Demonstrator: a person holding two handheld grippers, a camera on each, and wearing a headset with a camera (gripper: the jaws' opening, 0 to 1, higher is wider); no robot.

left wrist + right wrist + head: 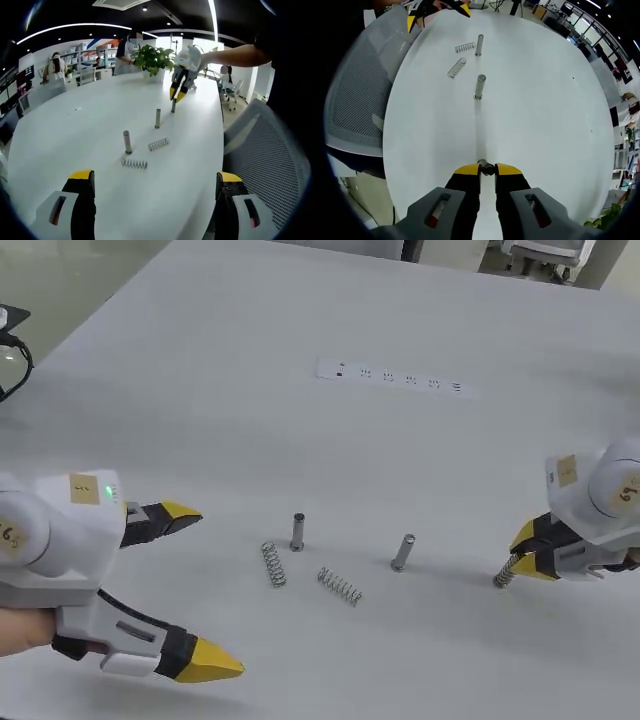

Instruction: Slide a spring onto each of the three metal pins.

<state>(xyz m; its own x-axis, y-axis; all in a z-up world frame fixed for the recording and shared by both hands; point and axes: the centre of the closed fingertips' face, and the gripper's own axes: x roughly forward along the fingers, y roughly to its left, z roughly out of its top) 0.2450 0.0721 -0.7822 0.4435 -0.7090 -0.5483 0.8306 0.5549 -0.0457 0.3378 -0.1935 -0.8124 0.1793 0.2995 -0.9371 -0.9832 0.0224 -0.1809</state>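
Jaws of the right gripper (488, 170) stand narrow, pinched on the upper end of a third spring (506, 576), which leans on the white table (200, 390) at the right of the head view. The pictures do not settle whether a pin sits inside those coils; the right gripper view shows a small round metal end between the yellow tips.

Jaws of the left gripper (200, 588) gape wide and hold nothing, low at the left of the head view, well apart from the parts.

Two bare metal pins stand upright near the middle of the table: the left pin (298, 532) and the middle pin (403, 552). Two loose springs lie flat near them. The first loose spring (273, 564) lies just beside the left pin, on the person's side of it. The second loose spring (340, 586) lies between the two pins and a little nearer the person. Neither loose spring touches a pin.

A white power strip (390, 377) lies farther back on the table, well apart from the work. A grey mesh chair (265, 160) stands at the table's edge in the left gripper view, and a potted plant (152, 57) stands at the far end, with people beyond it.
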